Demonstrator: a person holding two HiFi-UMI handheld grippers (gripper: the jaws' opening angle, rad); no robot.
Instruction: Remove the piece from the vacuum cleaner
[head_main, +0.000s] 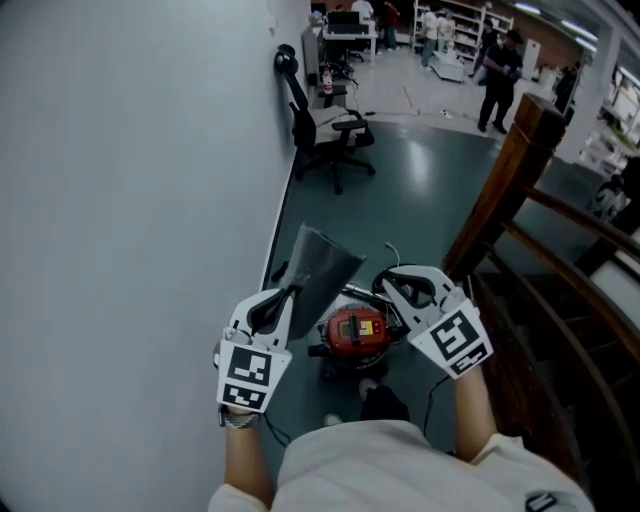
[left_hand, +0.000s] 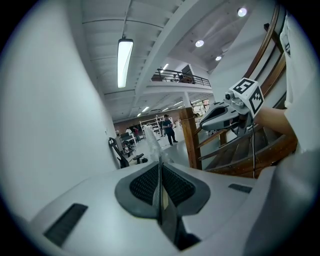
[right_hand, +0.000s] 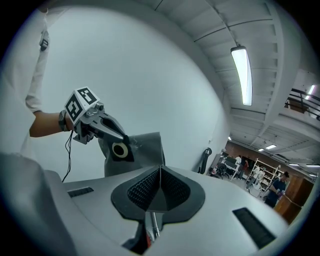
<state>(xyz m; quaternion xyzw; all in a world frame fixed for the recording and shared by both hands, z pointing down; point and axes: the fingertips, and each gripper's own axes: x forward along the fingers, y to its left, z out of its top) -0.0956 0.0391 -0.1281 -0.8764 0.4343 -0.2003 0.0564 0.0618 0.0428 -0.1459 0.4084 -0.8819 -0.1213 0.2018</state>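
Tightly — left hand-held gripper (head_main: 288, 298) on bag (head_main: 322, 266)

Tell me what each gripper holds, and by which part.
The left gripper holds the grey dust bag by its black collar card. The right gripper is shut and empty.

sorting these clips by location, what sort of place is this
Probably a big open workshop or warehouse hall, not a home: storage shelves at the far end, an office chair standing in the open, and a wooden stair rail alongside.
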